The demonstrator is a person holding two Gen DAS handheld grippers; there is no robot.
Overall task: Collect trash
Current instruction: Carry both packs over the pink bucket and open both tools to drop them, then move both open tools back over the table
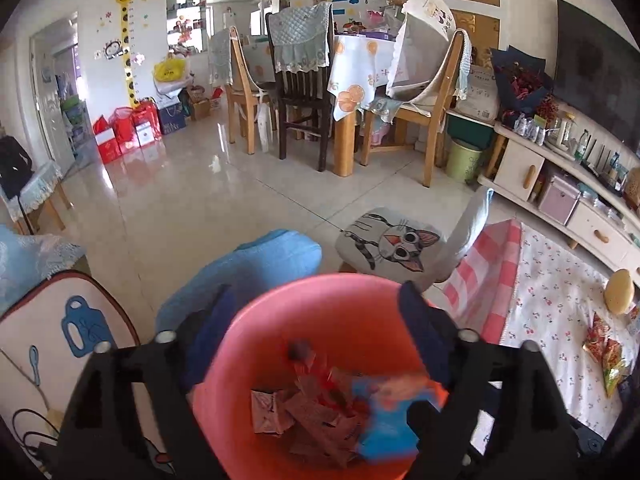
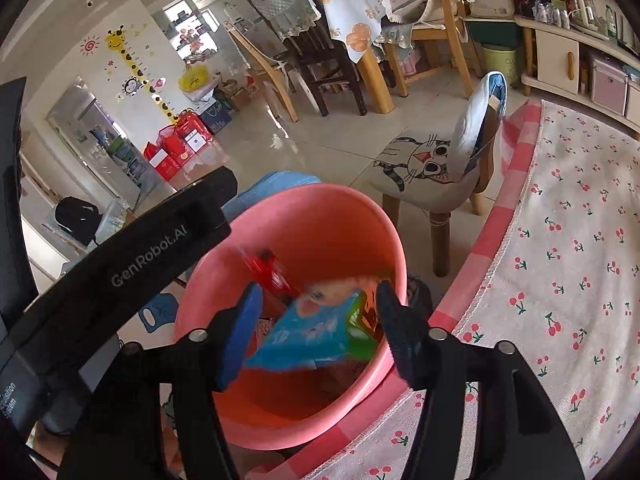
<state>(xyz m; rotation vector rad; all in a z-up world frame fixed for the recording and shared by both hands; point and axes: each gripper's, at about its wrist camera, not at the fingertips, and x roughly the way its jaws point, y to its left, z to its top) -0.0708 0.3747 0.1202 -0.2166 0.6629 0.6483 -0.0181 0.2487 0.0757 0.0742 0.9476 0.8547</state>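
Observation:
A pink bucket (image 1: pixel 320 320) fills the bottom of the left wrist view, and my left gripper (image 1: pixel 316 300) hangs open above it with nothing between its fingers. Brown wrappers (image 1: pixel 304 412) and a blurred blue packet (image 1: pixel 384 424) lie inside. In the right wrist view my right gripper (image 2: pixel 320 292) stands open over the same bucket (image 2: pixel 320 220). The blurred blue packet (image 2: pixel 312 332) sits loose between its pads, above a red wrapper (image 2: pixel 272 272). Colourful snack packets (image 1: pixel 604 352) lie on the cherry-print tablecloth (image 1: pixel 560 320) at the right.
A small chair with a cat cushion (image 2: pixel 432 168) stands just behind the bucket. The left tool's black housing (image 2: pixel 152 256) crosses the left of the right wrist view. A blue cushion (image 1: pixel 256 264) lies left of the bucket. Dining chairs (image 1: pixel 304 92) and a green bin (image 1: pixel 464 160) stand farther off.

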